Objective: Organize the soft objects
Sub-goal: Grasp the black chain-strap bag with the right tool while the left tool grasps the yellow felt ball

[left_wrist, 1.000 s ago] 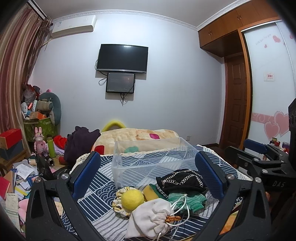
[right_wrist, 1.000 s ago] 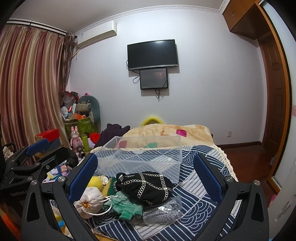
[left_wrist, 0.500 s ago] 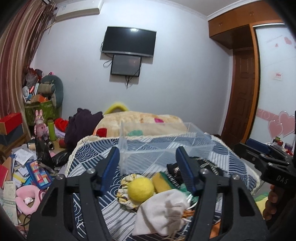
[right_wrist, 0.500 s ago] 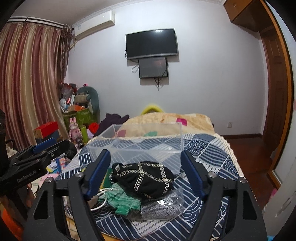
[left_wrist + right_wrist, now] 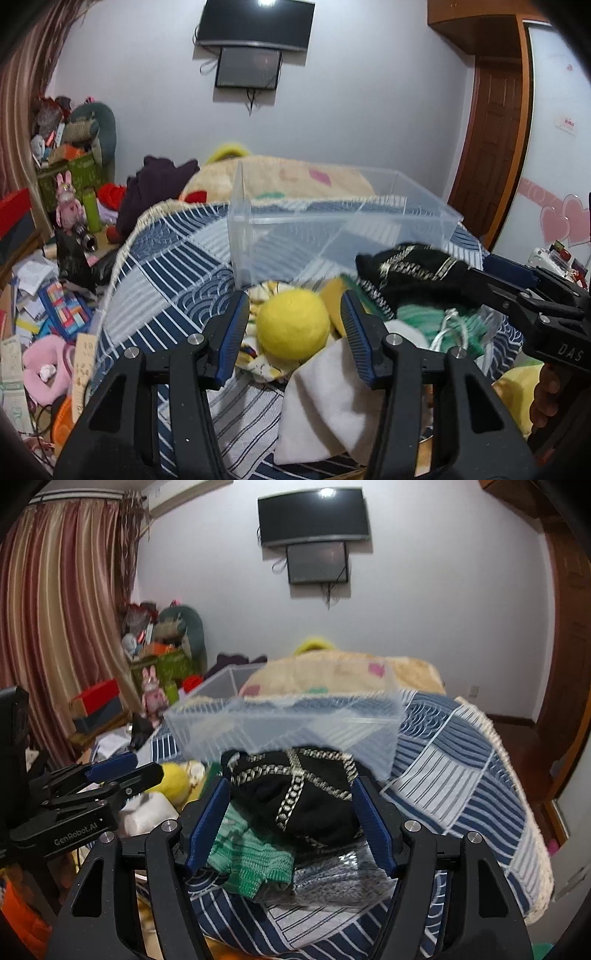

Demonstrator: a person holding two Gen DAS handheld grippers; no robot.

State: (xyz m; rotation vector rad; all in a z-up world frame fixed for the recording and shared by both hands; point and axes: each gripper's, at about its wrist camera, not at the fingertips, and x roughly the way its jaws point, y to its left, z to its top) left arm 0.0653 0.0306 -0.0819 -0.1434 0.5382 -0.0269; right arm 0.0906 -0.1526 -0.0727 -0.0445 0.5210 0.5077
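Observation:
A yellow felt ball (image 5: pixel 293 324) lies on a patterned scrunchie (image 5: pixel 258 363) on the blue quilt, between the fingers of my left gripper (image 5: pixel 293 318), which is open around it with small gaps. A white drawstring pouch (image 5: pixel 327 402) lies just in front. My right gripper (image 5: pixel 290 797) is open around a black pouch with gold chain trim (image 5: pixel 295 797), which also shows in the left wrist view (image 5: pixel 410 271). A green knit piece (image 5: pixel 253 856) and a grey knit piece (image 5: pixel 332 880) lie below it. A clear plastic bin (image 5: pixel 332 236) stands behind the pile.
The blue striped quilt (image 5: pixel 461 775) covers the table, with a beige blanket (image 5: pixel 295 177) beyond the bin. The floor at left holds clutter: a pink bunny toy (image 5: pixel 66 206), books and papers (image 5: pixel 62 306). A door (image 5: pixel 495 147) is at right.
Both grippers have moved forward and down to the pile and narrowed. The left one now brackets the yellow ball, the right one the black pouch.

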